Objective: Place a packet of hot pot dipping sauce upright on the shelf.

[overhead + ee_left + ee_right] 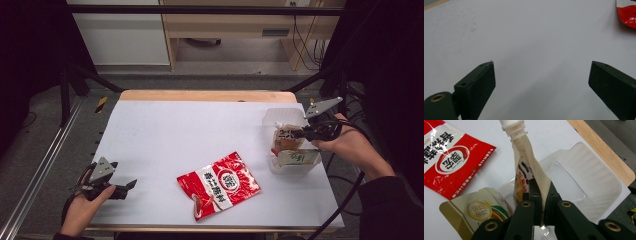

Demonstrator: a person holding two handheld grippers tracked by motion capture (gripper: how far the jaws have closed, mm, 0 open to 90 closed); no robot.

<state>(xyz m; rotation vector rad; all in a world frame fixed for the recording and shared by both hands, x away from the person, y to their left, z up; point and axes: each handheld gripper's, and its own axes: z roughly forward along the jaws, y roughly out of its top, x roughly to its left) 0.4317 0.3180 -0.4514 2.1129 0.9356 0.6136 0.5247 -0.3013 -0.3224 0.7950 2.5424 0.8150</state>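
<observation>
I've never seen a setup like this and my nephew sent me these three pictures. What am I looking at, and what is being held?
A person sits at a white table holding a two-jaw hand tool in each hand. The high view looks down from above; the other two come from cameras riding on each tool, looking along its black jaws. The left gripper rests near the table's edge, jaws wide apart with nothing between them. The right gripper is shut on a cream spouted pouch, held over a clear plastic tray. A gold-and-green packet sits at the tray's edge. A red seasoning packet lies flat on the table between the two hands.
</observation>
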